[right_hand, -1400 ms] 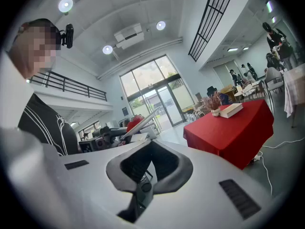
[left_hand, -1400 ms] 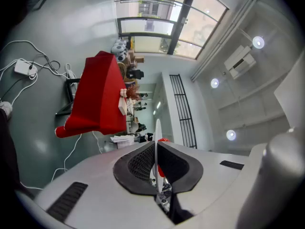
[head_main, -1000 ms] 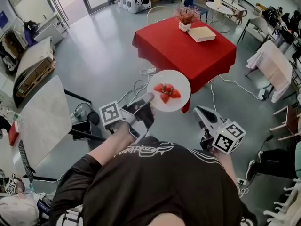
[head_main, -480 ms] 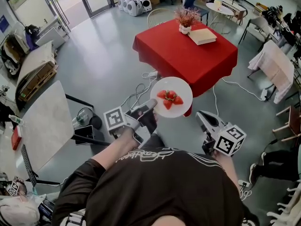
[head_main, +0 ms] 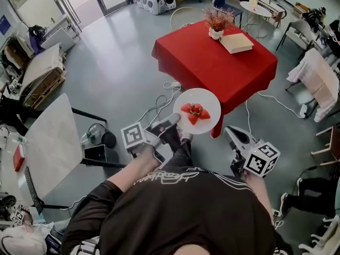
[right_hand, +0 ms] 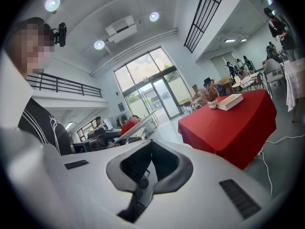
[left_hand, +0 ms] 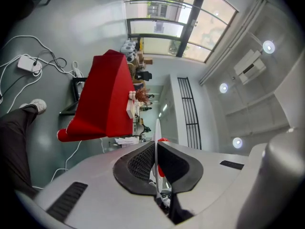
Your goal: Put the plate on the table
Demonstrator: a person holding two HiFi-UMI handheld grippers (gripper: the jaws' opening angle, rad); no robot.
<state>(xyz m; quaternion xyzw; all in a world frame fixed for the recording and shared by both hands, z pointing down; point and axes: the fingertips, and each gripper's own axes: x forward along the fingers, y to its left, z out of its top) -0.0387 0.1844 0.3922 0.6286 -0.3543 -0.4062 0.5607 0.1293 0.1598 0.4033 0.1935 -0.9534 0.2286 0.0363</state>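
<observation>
Standing at twelve o'clock from the carrier, the red bench [head_main: 212, 62] has a book [head_main: 237, 42] and a potted plant [head_main: 216, 25] at its far end, near half bare. The white plate [head_main: 197, 110] is up in the air, seemingly short of the bench's six o'clock edge. Left tool [head_main: 174, 121] is clamped on the rim at the plate's eight o'clock. Right tool [head_main: 229, 132], at four o'clock, has its jaws together and carries nothing. Strawberries [head_main: 195, 112] sit mid-plate. Pick-up's done; approach and set-down remain.
</observation>
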